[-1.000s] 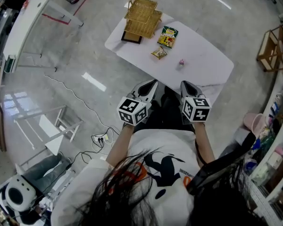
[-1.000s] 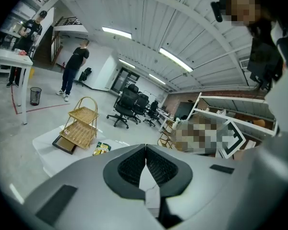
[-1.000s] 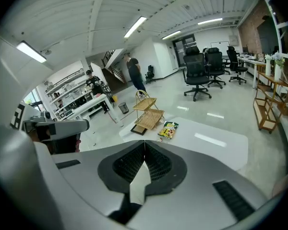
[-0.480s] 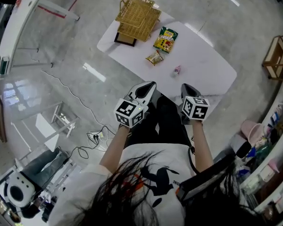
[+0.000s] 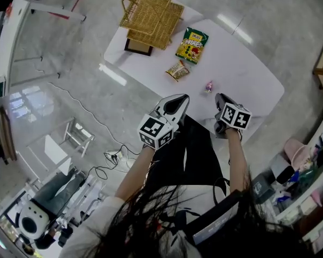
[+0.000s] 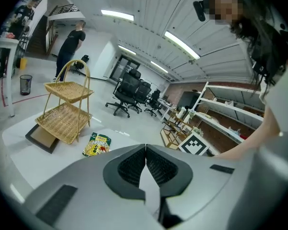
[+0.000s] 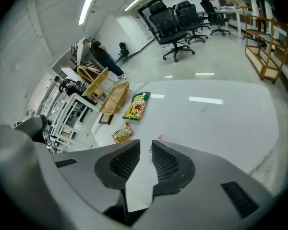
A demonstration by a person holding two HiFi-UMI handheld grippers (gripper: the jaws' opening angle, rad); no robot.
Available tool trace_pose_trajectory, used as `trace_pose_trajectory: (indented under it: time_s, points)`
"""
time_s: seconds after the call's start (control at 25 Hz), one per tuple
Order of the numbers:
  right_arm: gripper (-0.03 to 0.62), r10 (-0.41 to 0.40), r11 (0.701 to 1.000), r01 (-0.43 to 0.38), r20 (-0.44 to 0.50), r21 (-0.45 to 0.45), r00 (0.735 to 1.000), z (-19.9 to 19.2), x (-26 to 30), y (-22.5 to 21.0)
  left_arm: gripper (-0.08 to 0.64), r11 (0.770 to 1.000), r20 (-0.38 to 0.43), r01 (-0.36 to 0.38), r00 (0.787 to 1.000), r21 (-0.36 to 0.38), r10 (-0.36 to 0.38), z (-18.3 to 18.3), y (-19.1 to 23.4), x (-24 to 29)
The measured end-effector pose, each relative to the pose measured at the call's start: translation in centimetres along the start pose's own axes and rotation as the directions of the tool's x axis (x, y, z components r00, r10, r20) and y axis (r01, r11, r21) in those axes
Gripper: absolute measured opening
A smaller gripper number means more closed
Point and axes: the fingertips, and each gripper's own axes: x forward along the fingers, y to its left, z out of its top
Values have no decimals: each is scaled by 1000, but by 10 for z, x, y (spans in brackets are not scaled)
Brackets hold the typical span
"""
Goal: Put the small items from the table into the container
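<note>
A small pink sweet [image 5: 208,86] lies near the front of the white table [image 5: 247,69], just ahead of the right gripper [image 5: 222,99], whose jaws are opening with nothing between them. The left gripper [image 5: 176,103] is pressed together, empty. A snack packet [image 5: 177,70] and a green snack bag [image 5: 192,45] lie nearer the wicker basket [image 5: 151,15]. The approach is judged under way; next, the sweet must be straddled and gripped.

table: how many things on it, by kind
snack packets: 2 (green snack packet, small tan snack packet)
pink wrapped candy: 1
wicker basket: 1
total: 4
</note>
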Motion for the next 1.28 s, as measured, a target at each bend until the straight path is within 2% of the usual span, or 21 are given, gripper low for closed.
trace_pose_trajectory:
  time_s: [0.08, 0.24, 0.52, 0.64, 0.76, 0.92, 1.28]
  points:
    - [117, 20, 999, -20, -27, 35, 999, -2, 18, -6, 6, 1000, -23, 8, 1000, -7, -8, -10, 7, 10]
    - [160, 49, 992, -40, -76, 122, 996, -11, 51, -18, 6, 1000, -58, 11, 998, -22, -12, -29, 21, 24]
    - [196, 48, 980, -18, -145, 199, 988, -25, 91, -28, 6, 999, -98, -2, 995, -45, -2, -49, 35, 31]
    - [199, 50, 980, -12, -187, 199, 981, -29, 105, -24, 6, 998, -101, -17, 995, -52, 12, -53, 40, 31]
    - [193, 9, 989, 26, -228, 148, 974, -35, 117, -25, 6, 997, -95, -39, 995, -66, 33, -53, 46, 28]
    - [162, -1, 993, 26, -212, 113, 977, -31, 115, -29, 6, 996, -88, -56, 995, -75, 49, -54, 47, 25]
    - [160, 169, 976, -154, -86, 156, 982, 11, 77, 9, 6, 993, -82, -87, 993, -78, 81, -46, 39, 19]
